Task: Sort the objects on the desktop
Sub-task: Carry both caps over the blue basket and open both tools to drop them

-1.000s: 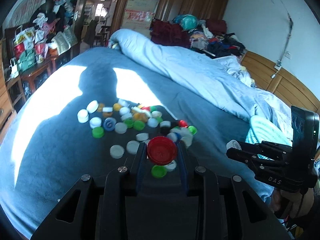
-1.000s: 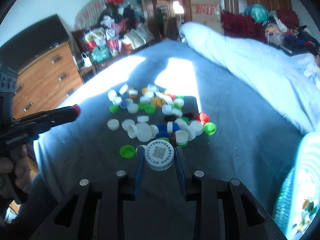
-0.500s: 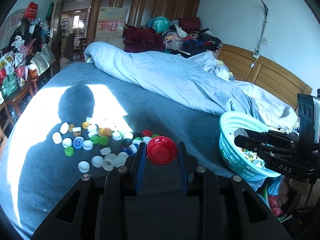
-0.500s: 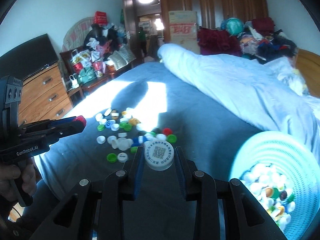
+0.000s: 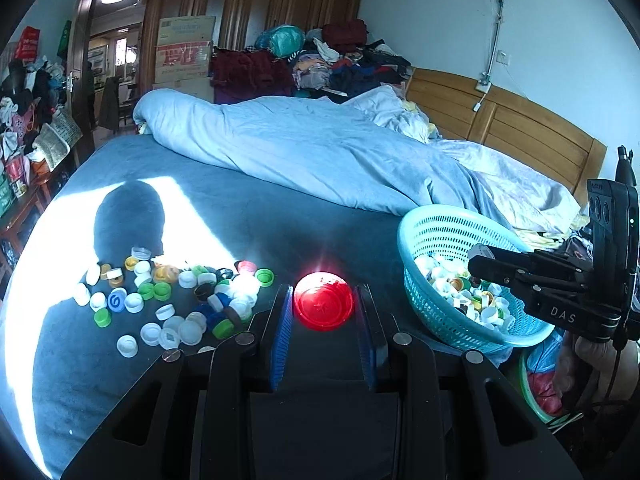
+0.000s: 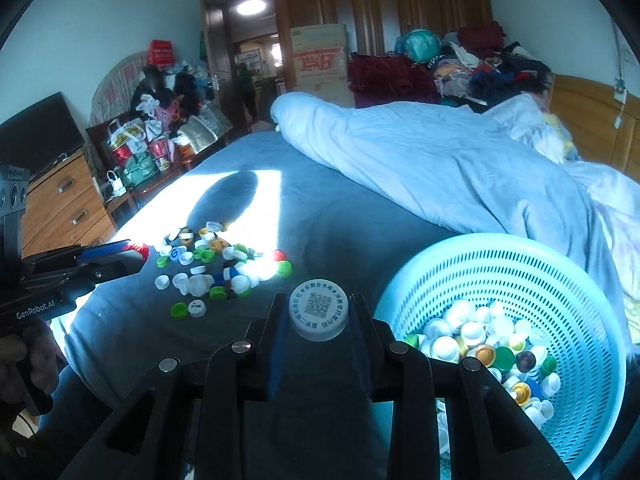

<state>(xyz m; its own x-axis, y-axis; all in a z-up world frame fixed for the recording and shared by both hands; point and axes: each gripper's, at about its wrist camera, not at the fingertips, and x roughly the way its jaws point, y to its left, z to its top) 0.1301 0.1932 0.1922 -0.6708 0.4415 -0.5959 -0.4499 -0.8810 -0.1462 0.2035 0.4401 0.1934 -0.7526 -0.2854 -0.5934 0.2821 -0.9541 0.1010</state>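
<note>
My left gripper [image 5: 323, 307] is shut on a red bottle cap [image 5: 323, 306], held above the bed between the cap pile and the basket. My right gripper [image 6: 318, 316] is shut on a white cap with a QR code [image 6: 318, 314], held just left of the basket rim. A pile of loose caps [image 5: 176, 296] in white, green, blue and yellow lies on the dark blue bedsheet; it also shows in the right wrist view [image 6: 216, 264]. A turquoise mesh basket [image 6: 472, 256] holds many caps; it also shows in the left wrist view [image 5: 436, 232].
A rumpled light blue duvet [image 5: 320, 156] lies across the bed behind the caps. A wooden headboard [image 5: 500, 120] is at the right. A wooden dresser [image 6: 64, 208] and cluttered bags [image 6: 140, 148] stand left of the bed. Sunlight falls on the sheet.
Both grippers have lifted away from the cap pile and swung right toward the basket, each still holding its cap. The basket has come fully into view.
</note>
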